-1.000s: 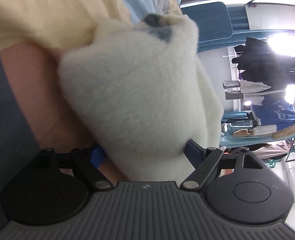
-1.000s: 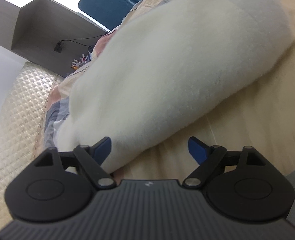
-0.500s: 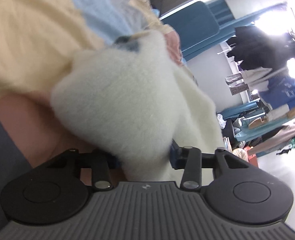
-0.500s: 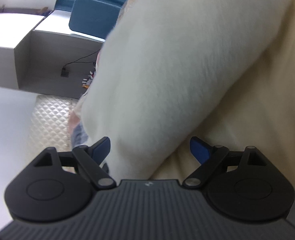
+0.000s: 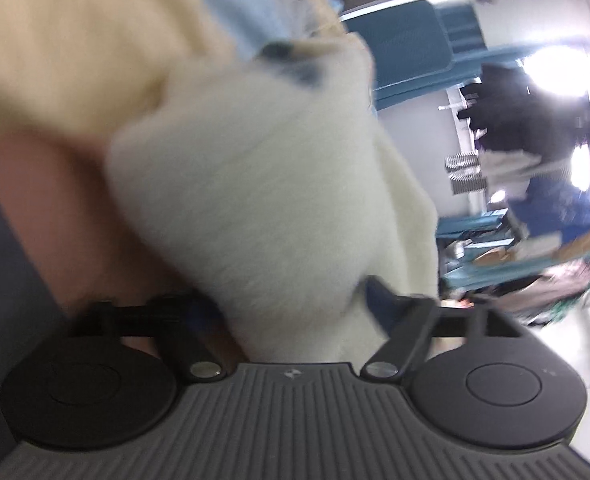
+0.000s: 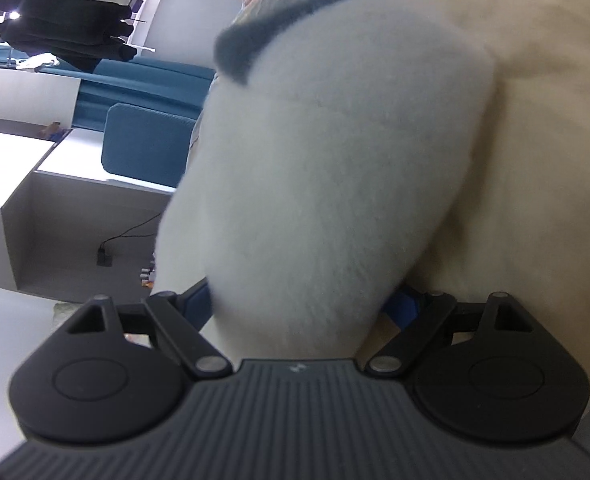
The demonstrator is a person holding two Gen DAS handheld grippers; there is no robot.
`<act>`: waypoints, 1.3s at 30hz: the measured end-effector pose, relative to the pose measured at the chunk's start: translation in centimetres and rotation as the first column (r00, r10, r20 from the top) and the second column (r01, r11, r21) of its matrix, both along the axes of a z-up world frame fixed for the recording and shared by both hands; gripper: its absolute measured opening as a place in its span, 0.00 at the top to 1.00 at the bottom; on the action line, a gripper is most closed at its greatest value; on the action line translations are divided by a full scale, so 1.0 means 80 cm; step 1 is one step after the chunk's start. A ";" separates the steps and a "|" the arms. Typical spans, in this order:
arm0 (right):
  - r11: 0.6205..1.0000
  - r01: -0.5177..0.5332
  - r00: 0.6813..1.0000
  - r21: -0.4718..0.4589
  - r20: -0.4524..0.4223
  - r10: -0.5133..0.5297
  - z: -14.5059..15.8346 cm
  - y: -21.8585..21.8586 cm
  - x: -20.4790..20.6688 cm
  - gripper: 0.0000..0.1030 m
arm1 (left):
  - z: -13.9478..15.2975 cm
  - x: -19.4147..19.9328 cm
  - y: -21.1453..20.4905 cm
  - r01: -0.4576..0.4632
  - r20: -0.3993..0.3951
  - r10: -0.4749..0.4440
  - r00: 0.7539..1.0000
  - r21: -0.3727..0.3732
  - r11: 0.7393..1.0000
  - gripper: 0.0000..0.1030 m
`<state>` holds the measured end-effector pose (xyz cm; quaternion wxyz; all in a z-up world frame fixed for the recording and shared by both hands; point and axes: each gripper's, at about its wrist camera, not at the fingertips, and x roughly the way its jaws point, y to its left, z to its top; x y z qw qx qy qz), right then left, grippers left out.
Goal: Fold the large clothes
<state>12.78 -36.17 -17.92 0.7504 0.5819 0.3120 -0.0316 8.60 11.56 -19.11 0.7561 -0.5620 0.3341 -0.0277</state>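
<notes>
A thick cream fleece garment (image 5: 255, 200) with a dark grey-blue trim fills the middle of both views, also in the right wrist view (image 6: 327, 184). It lies bunched on a bed with yellow, blue and pink covers (image 5: 75, 40). My left gripper (image 5: 291, 304) has its blue-padded jaws spread wide around a fold of the fleece. My right gripper (image 6: 303, 300) likewise has its jaws spread with the fleece bulging between them. The fingertips are mostly hidden by the fabric.
A teal chair (image 6: 147, 148) and a white desk (image 6: 23, 168) stand beside the bed. A rack of hanging dark clothes (image 5: 527, 120) stands further off, also in the right wrist view (image 6: 63, 36). Cream bedding (image 6: 535, 120) lies to the right.
My left gripper was closed tighter on the fleece half a second ago and now stands spread wide. The right gripper has swung, so the room and clothes rack come into view. The left view is motion-blurred.
</notes>
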 end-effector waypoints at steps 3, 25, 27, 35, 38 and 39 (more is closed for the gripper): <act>1.000 0.011 1.000 -0.025 0.004 -0.011 0.008 0.004 -0.004 0.15 | -0.010 -0.001 0.003 -0.022 0.001 0.022 1.000 -0.057 0.998 0.13; 0.998 0.039 0.981 -0.057 0.191 -0.027 -0.001 -0.007 0.007 0.48 | 0.026 0.009 0.006 -0.089 0.153 0.074 0.986 0.093 0.992 0.55; 0.995 0.036 0.977 -0.093 0.214 -0.015 0.011 -0.005 -0.005 0.48 | 0.033 -0.003 0.005 -0.090 0.166 0.073 0.983 0.094 0.992 0.56; 0.985 0.022 0.947 -0.168 0.320 0.034 0.079 -0.017 -0.056 0.48 | 0.073 -0.053 -0.002 -0.047 0.211 0.034 0.977 0.054 0.997 0.56; 0.987 0.031 0.933 -0.159 0.359 0.029 0.102 -0.035 -0.077 0.48 | 0.107 -0.066 -0.014 -0.015 0.263 -0.005 0.965 0.075 0.997 0.56; 0.987 0.030 0.929 -0.158 0.368 0.031 0.110 -0.043 -0.082 0.48 | 0.121 -0.068 -0.020 -0.006 0.279 -0.018 0.960 0.086 0.996 0.56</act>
